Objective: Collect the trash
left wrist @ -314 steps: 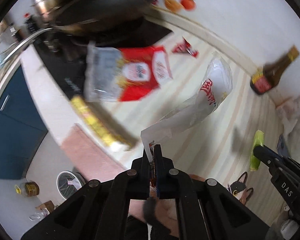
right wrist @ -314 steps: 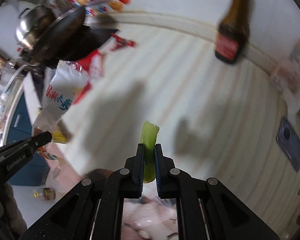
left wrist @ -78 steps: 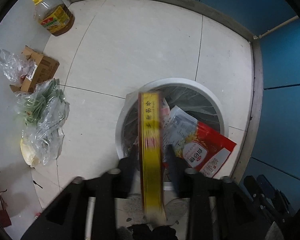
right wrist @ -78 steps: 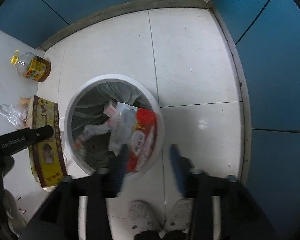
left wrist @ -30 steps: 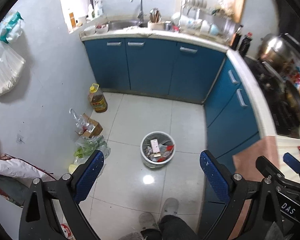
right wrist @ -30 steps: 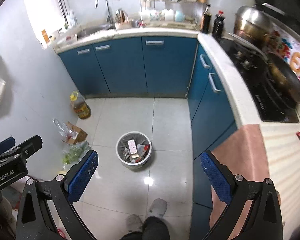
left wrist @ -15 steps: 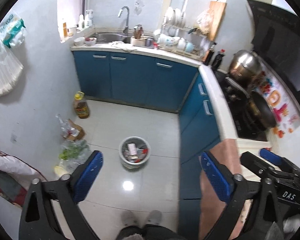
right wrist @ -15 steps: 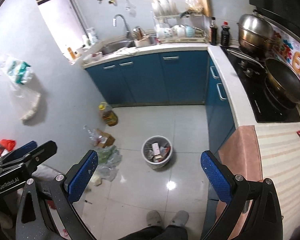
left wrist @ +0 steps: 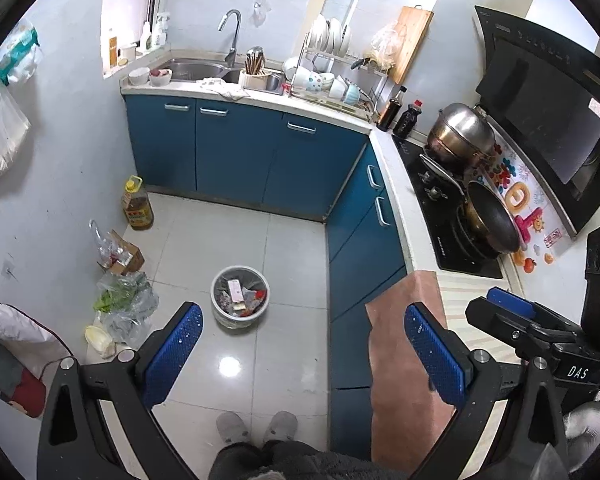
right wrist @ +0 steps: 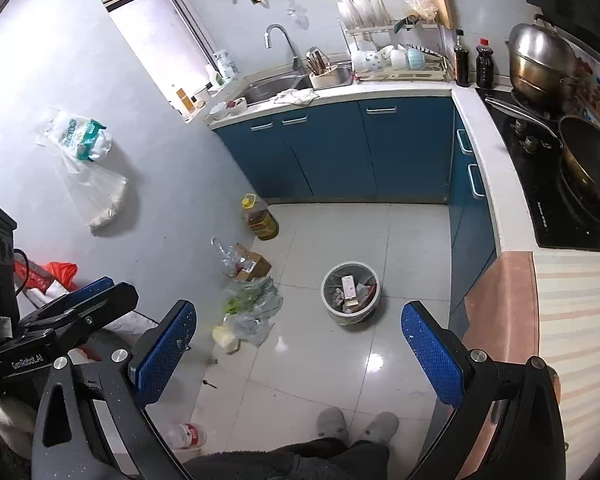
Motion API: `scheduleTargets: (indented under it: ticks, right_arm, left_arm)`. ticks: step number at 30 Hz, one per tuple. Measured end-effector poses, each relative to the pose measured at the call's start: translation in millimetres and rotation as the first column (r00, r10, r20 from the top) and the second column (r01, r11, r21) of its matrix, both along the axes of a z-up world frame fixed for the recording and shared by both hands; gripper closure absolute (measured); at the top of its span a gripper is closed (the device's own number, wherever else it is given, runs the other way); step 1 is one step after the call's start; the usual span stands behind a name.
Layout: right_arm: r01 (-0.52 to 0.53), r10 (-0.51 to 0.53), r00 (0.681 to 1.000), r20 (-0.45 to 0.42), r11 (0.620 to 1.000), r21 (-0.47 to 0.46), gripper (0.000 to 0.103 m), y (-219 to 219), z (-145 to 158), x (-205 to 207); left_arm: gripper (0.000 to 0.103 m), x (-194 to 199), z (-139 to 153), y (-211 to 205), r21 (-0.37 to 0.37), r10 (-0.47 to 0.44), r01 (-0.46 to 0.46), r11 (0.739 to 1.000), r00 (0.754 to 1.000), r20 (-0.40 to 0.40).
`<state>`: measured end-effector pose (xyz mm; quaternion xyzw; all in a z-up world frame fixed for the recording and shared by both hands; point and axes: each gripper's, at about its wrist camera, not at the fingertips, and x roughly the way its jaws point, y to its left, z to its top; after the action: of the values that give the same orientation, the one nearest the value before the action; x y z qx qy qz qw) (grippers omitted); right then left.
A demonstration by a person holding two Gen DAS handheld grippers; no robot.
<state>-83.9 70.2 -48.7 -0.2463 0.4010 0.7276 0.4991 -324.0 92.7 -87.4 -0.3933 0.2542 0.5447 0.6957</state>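
Note:
A round white trash bin (left wrist: pixel 240 301) stands on the grey tiled floor, holding wrappers and a pink box; it also shows in the right wrist view (right wrist: pixel 351 294). My left gripper (left wrist: pixel 302 350) is wide open and empty, held high above the floor. My right gripper (right wrist: pixel 300 346) is wide open and empty, also high above the floor. Each gripper shows at the edge of the other's view.
Blue cabinets (left wrist: pixel 236 156) line the back and right. A striped countertop (right wrist: pixel 580 320) with a pink mat lies at right, beside a black hob with a wok (left wrist: pixel 490 216). An oil bottle (left wrist: pixel 137 210), a cardboard box and plastic bags (left wrist: pixel 122 300) sit by the left wall.
Both grippers have risen and pulled back from the bin, so the view has widened to the whole kitchen. Both stay open and empty.

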Motion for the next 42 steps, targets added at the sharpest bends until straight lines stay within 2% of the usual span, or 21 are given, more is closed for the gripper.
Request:
scheduleTargets:
  ticks: [10,42]
  right_arm:
    - [-0.025,0.025,0.999,-0.024,1.000,-0.012,0.000,-3,-1,0]
    - [-0.071,0.070,0.997,-0.025,0.996,-0.058,0.000,-5,-14,-2]
  left_arm:
    - [0.000,-4,0,-9,-0.018,-0.008,0.009,1.000,0.999,0.035]
    - [0.000,8,-12,-21,-0.055,-0.020,0.022,0.998,0.999,0.032]
